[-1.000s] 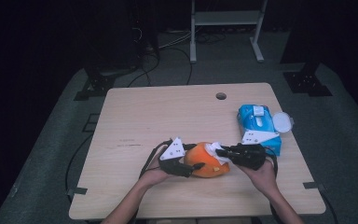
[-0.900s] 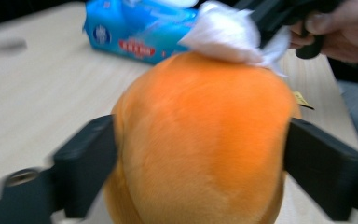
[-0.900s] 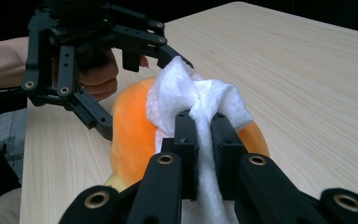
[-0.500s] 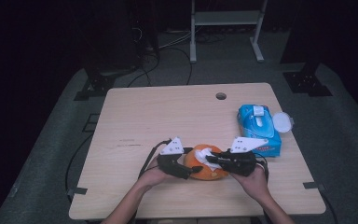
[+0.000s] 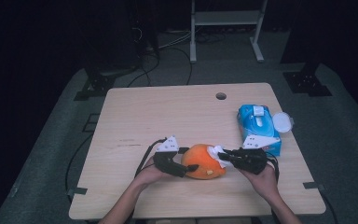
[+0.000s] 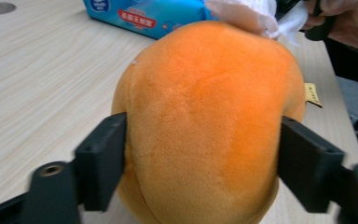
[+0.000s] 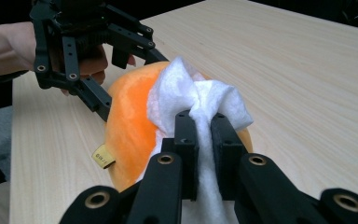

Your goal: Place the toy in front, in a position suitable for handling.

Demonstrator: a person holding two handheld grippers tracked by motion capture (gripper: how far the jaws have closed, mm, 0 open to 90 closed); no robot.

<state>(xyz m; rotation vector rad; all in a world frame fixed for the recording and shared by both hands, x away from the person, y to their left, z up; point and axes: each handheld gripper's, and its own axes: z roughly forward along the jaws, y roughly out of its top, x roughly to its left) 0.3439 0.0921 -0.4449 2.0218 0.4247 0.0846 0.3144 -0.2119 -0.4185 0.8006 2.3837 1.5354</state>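
Gripping white wipe point(image 7: 200, 100), right claw point(image 7: 204, 122) hides plush top; left claw point(image 6: 200, 154) clamps orange plush point(image 6: 205, 126), jaws just widening.

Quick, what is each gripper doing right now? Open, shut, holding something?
Left gripper: jaws clamped on the orange plush toy, just eased a little wider.
Right gripper: jaws shut on the white wipe, pressed against the toy.
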